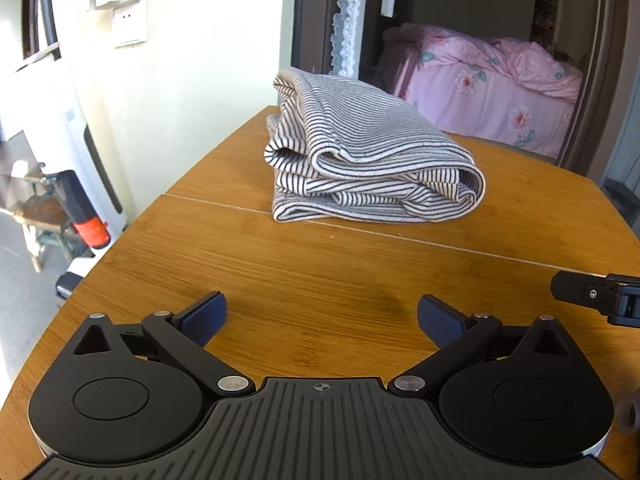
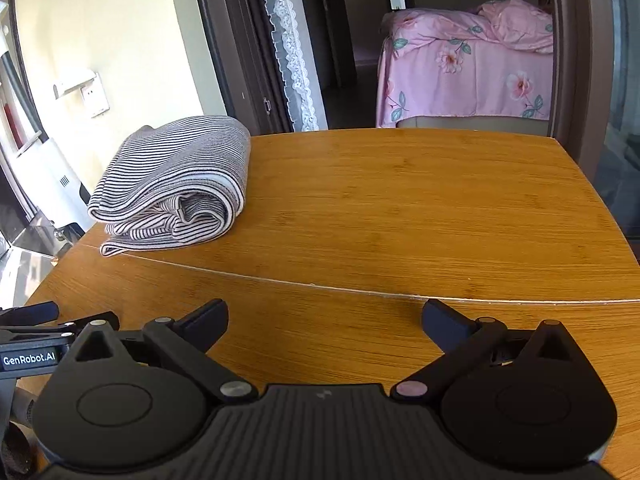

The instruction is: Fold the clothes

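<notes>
A black-and-white striped garment point(image 1: 368, 156) lies folded in a thick bundle on the wooden table point(image 1: 320, 272), towards its far left side. It also shows in the right wrist view point(image 2: 176, 188). My left gripper point(image 1: 322, 314) is open and empty, held low over the near part of the table, well short of the bundle. My right gripper point(image 2: 324, 322) is open and empty too, beside the left one, with the bundle far ahead to its left. The tip of the right gripper's finger shows at the left wrist view's right edge point(image 1: 592, 294).
A seam point(image 2: 360, 290) runs across the table top. A white appliance point(image 1: 60, 128) and a stool stand left of the table. Behind the table is a doorway with a lace curtain point(image 2: 288, 48) and a bed with pink floral bedding point(image 2: 464, 64).
</notes>
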{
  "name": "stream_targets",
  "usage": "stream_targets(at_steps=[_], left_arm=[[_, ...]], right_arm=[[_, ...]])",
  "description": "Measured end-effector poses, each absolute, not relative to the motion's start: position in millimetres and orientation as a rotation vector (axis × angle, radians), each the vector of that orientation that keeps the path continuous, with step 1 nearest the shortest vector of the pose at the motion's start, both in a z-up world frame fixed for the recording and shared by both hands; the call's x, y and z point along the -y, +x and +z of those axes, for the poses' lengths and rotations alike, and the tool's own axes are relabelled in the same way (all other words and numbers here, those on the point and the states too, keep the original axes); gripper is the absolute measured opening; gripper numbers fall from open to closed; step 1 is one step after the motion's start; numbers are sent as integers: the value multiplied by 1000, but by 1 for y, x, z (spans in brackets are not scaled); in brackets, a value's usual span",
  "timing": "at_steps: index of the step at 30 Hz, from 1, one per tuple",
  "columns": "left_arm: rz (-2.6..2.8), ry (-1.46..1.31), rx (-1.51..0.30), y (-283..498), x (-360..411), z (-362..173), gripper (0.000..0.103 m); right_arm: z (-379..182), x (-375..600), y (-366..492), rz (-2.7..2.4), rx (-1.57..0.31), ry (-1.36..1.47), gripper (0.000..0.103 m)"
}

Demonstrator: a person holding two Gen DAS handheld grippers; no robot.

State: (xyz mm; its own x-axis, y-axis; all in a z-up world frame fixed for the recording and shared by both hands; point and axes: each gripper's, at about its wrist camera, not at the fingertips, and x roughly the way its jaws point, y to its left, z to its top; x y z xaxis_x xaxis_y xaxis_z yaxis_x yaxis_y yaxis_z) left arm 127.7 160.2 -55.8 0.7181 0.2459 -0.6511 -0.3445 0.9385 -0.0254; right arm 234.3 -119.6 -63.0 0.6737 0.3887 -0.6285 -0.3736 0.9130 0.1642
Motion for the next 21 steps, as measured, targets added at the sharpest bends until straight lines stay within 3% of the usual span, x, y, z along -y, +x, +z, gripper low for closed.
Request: stream_targets(at_steps=[5,21], left_arm=[[351,-135,-706,131,-157,-56,103],[419,-141,-701,138,-151,-56,103]], right_arm=[[-69,97,232,436,-724,-173,103],[-72,95,243,472,-709,-170,103]])
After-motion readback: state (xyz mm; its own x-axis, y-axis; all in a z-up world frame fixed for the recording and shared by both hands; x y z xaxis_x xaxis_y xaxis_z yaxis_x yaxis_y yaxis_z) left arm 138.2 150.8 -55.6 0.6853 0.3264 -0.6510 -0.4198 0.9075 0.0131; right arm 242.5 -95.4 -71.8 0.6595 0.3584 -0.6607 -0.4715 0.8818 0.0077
